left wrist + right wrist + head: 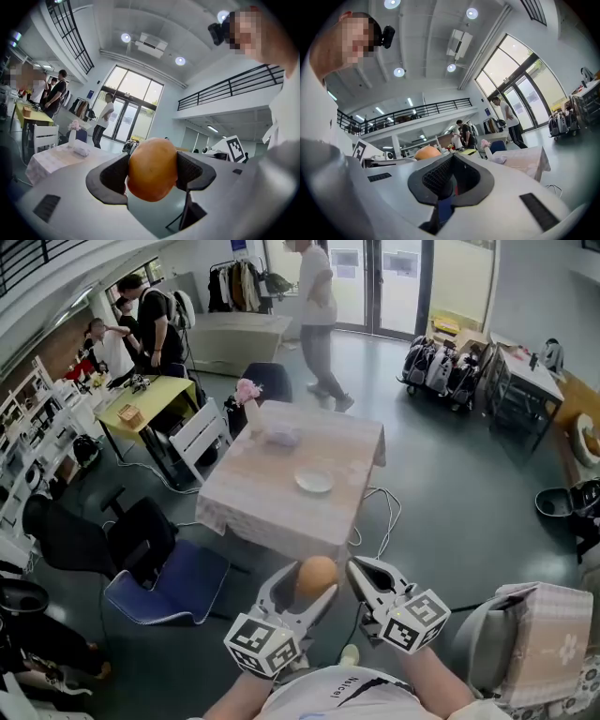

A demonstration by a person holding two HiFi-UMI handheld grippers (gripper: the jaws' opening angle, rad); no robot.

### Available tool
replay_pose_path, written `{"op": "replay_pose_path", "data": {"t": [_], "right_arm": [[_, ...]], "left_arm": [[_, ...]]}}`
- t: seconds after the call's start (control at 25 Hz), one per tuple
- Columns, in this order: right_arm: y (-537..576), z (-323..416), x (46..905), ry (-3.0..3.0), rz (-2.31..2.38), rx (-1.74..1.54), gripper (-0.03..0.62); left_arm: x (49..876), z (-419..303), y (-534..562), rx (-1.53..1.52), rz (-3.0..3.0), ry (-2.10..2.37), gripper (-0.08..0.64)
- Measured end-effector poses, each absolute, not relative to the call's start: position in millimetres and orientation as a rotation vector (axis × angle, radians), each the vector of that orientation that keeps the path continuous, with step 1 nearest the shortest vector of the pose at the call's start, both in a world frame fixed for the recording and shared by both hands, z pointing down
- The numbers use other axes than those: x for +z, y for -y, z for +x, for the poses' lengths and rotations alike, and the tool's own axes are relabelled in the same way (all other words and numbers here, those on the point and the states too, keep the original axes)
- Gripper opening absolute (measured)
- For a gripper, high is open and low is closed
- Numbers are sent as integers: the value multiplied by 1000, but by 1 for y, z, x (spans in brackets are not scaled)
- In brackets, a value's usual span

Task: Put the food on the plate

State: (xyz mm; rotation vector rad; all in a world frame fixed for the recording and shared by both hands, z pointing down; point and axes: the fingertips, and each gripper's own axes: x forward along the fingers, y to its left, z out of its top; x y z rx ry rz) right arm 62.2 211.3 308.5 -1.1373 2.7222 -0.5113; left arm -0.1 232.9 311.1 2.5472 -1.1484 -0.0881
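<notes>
The round orange food (152,168) sits clamped between the two dark pads of the left gripper (302,594), held up in the air. Just to that gripper's right, the right gripper (449,180) has its jaws pressed together with nothing in them. Ahead of both grippers and lower, well apart from them, the white plate (314,481) lies on the cloth-covered table (253,507).

Ahead of us the plate (314,482) lies on the worktop (246,498); nearer, the food (316,576) sits between the jaws of our left gripper (306,589), with the right gripper (367,577) just beside it.
</notes>
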Motion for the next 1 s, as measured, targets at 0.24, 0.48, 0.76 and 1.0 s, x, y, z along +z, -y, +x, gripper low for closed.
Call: {"op": "replay_pose_path", "data": {"t": [0.24,0.48,0.76,1.0], "right_arm": [[-209,73,305,-2669,-1111,-538,17],[-206,79,305,-2670,-1098,-527,17],[-199,94,305,-2665,-1077,-522,17],[-192,104,313,-2662,-1072,-551,17]], "left_arm": [[313,-1,-230,-60,2570,1183,328],[312,1,-222,-52,2573,1228,328],[314,14,-214,-42,2554,1258,328],[322,20,-208,-18,2522,1292,328]]}}
